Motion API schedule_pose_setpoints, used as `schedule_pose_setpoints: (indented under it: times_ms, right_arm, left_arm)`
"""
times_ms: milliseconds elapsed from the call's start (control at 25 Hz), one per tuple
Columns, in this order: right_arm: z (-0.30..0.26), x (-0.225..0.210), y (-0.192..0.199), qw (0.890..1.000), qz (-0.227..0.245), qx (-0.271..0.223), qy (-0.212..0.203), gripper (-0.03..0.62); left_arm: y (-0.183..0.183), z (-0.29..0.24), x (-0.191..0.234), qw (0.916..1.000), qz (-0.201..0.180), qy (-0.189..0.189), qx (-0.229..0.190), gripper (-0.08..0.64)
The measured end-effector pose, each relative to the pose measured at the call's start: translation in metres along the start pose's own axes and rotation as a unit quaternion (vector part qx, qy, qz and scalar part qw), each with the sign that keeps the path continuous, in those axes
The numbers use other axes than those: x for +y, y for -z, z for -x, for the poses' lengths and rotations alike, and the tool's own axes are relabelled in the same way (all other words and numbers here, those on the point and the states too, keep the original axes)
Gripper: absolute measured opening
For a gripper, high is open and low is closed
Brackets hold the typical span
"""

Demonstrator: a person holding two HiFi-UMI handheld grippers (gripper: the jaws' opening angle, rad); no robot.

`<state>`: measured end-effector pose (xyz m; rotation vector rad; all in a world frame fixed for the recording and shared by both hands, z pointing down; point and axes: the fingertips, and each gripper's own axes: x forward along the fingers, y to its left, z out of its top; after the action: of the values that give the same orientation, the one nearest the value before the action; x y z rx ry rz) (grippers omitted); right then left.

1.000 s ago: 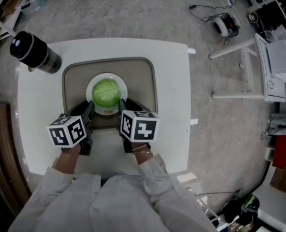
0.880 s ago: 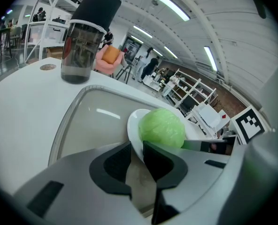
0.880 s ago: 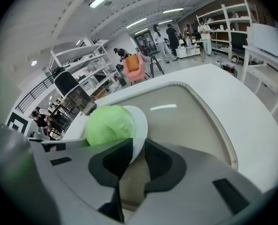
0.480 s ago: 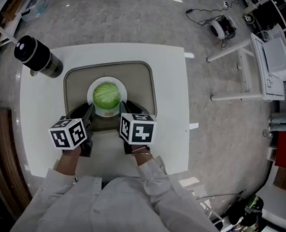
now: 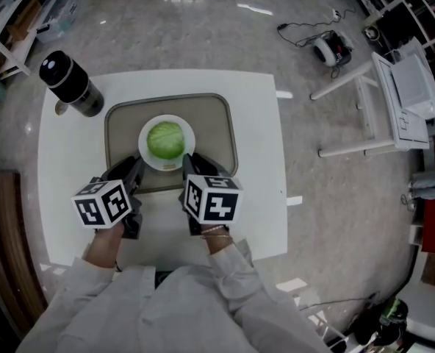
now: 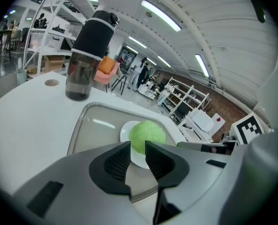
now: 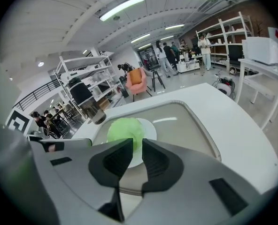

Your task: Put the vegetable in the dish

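Observation:
A round green cabbage [image 5: 166, 139] rests on a small white plate [image 5: 145, 154] inside a beige tray [image 5: 217, 134] on the white table. My left gripper [image 5: 134, 169] hovers at the tray's near edge, just left of the plate. My right gripper [image 5: 190, 164] hovers at the plate's near right. In the left gripper view the cabbage [image 6: 147, 134] shows beyond the jaws [image 6: 137, 146], which stand slightly apart with nothing between them. The right gripper [image 7: 137, 144] likewise shows a narrow empty gap, with the cabbage [image 7: 124, 129] ahead of it.
A tall black and grey bottle [image 5: 72, 84] stands at the table's far left corner, beside the tray. The white table [image 5: 258, 160] has bare surface to the tray's right. White shelving and a cabled device sit on the floor at the right.
The head camera has shifted a little, so the table sits slightly differently in view. Both grippers stay by the tray's near edge. The cabbage has not moved on the plate.

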<state>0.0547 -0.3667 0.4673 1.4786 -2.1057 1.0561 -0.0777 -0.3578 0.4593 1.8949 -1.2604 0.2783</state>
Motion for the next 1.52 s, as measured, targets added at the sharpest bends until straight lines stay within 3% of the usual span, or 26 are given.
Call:
schedule_pose_setpoints:
  times_ms: [480,600,920,1160,1280,1520]
  right_arm:
    - [0.088,0.073,0.018,0.994,-0.004,-0.087,-0.07,0.043]
    - [0.115,0.09,0.029,0.991,0.011,-0.104,-0.08,0.029]
    - [0.171,0.119,0.057,0.986,0.041,-0.131,-0.091,0.014]
    - [0.206,0.15,0.068,0.974,0.06,-0.168,-0.14,0.012]
    - [0.217,0.156,0.077,0.973,0.08,-0.167,-0.142,0.012]
    - [0.216,0.141,0.091,0.978,0.073,-0.147,-0.132,0.014]
  left_arm:
    - [0.011,0.094,-0.04,0.9951,-0.049,0.07,-0.049,0.089]
    - [0.019,0.121,-0.055,0.9921,-0.064,0.086,-0.065,0.049]
    - [0.041,0.178,-0.091,0.9817,-0.102,0.131,-0.093,0.009]
    - [0.06,0.209,-0.12,0.967,-0.118,0.201,-0.103,0.008]
    - [0.068,0.223,-0.133,0.9576,-0.107,0.247,-0.101,0.008]
    - [0.075,0.229,-0.133,0.958,-0.112,0.245,-0.099,0.008]
